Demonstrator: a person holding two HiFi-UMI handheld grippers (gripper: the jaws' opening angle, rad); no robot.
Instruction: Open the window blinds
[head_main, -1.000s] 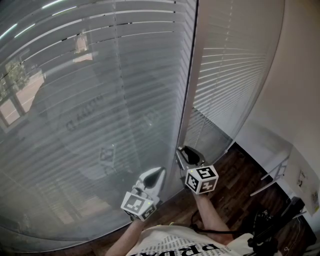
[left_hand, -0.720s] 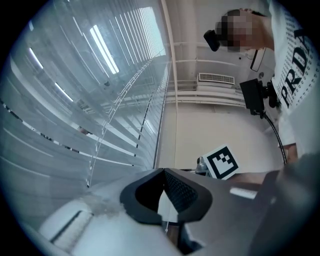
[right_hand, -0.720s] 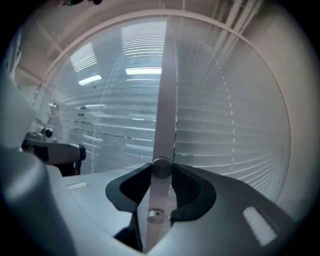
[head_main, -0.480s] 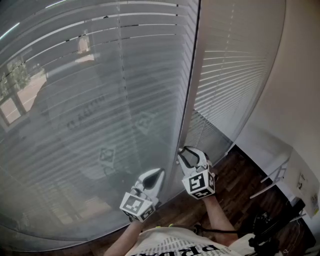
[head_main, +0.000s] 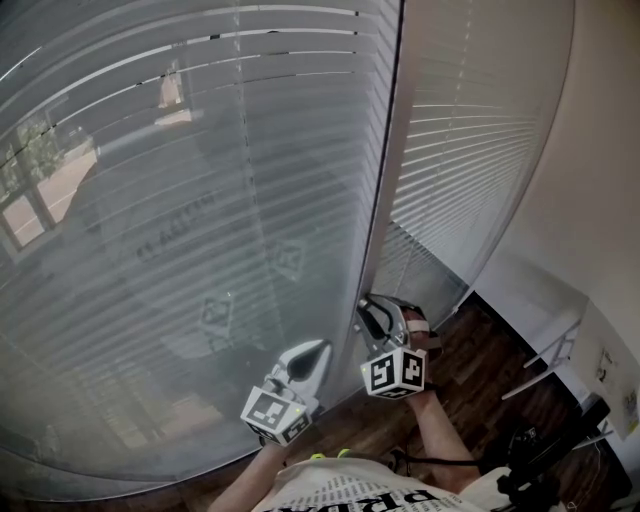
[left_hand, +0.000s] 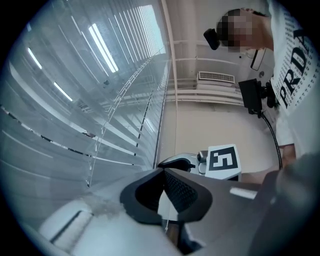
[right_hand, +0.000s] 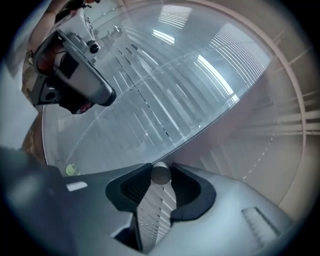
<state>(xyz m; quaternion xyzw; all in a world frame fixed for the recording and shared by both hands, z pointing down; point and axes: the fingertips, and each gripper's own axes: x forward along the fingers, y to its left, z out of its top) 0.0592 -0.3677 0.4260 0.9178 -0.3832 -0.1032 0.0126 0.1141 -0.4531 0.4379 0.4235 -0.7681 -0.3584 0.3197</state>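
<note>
Location: a person stands at a window, both grippers held low against the glazing.

Task item: the window blinds (head_main: 200, 200) hang fully lowered over the large pane at the left. The slats lie close to flat, with thin dark gaps between several upper slats. Some daylight and outdoor shapes come through at the far left edge. A second blind (head_main: 470, 120), also lowered, covers the pane to the right. A pale upright frame post (head_main: 385, 170) separates the two.

Right gripper (head_main: 375, 312): positioned at the foot of the frame post, pointing toward the blinds, its marker cube (head_main: 393, 372) facing the camera. In the right gripper view, the fingers pinch a round grey wand (right_hand: 161, 174), one pad on each side of it, with the slats behind.

Left gripper (head_main: 305, 358): positioned just beside the right one, lower and to its left, in front of the large blind. Its marker cube (head_main: 272, 412) sits near the person's wrist. In the left gripper view, the fingers are pressed together at the tips, and a thin cord (left_hand: 167, 212) runs down the narrow slit between the pads.

Surroundings: dark wooden floor (head_main: 480, 370) below the window, a plain wall (head_main: 600, 150) at the right, and the person's printed shirt (head_main: 350, 490) at the bottom edge.
</note>
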